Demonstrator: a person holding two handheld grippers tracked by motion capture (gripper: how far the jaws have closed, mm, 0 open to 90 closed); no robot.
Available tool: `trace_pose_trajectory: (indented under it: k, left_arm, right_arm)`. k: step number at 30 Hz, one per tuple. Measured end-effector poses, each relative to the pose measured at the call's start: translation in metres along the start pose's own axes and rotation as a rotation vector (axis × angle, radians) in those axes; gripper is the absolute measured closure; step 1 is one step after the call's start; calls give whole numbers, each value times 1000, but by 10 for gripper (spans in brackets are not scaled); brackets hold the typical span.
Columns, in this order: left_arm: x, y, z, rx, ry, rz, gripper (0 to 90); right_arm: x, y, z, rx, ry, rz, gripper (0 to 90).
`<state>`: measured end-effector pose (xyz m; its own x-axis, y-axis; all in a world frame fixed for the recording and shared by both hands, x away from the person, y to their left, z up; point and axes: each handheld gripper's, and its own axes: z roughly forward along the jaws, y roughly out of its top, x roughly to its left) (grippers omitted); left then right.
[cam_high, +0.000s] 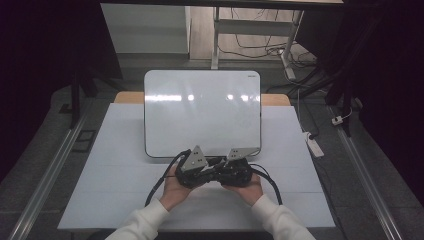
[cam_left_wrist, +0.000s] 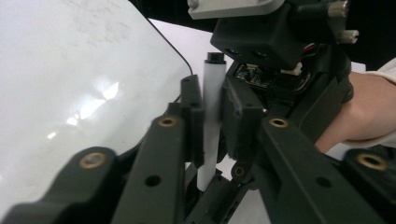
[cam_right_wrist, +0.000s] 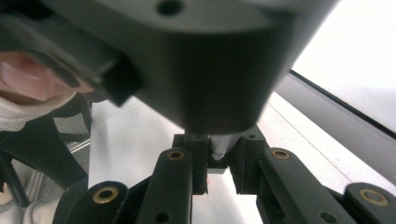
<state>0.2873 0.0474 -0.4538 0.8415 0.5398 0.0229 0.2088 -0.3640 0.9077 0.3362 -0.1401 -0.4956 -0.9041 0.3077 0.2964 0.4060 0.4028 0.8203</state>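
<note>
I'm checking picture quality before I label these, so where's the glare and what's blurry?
High view: bright ceiling-light streaks on the glossy white rectangular whiteboard, surroundings dark. Left gripper view: glare patches on the board, near claw arms soft, slim white marker fairly sharp. Right gripper view: the other gripper's dark body looms blurred.

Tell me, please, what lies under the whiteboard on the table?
The whiteboard rests on a white sheet covering the table; a strip of wooden tabletop peeks out at the far edge. Anything directly beneath the board is hidden.
</note>
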Motion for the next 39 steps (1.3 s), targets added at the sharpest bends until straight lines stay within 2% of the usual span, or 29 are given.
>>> trace_pose_trajectory:
  k: [4, 10, 12, 14, 20, 27, 32, 35, 39]
  left_arm:
    - [-1, 0, -1, 1, 3, 25, 810]
    - [3, -1, -7, -31, 2, 15, 815]
    - [6, 0, -12, -51, 7, 2, 816]
    - [11, 0, -17, -48, 29, -5, 816]
    - [24, -3, -32, -67, 59, -45, 816]
    - [35, -7, -47, -77, 96, -60, 816]
    - [43, -10, -59, -92, 131, -78, 815]
    - [50, -11, -66, -101, 156, -99, 816]
    - [59, -12, -74, -109, 196, -128, 816]
  right_arm:
    - [0, 0, 0, 2, 10, -1, 784]
    - [2, 1, -1, -19, 17, -14, 753]
    - [3, 1, -2, -40, 18, -27, 654]
    - [5, 3, -5, -73, 15, -32, 589]
    - [5, 6, -31, -172, -19, -29, 535]
    - [-6, -8, -64, -207, -115, -21, 513]
    - [-15, -28, -94, -208, -247, -38, 510]
    - [-19, -41, -113, -208, -329, -29, 508]
    - [-24, -57, -137, -218, -400, -7, 508]
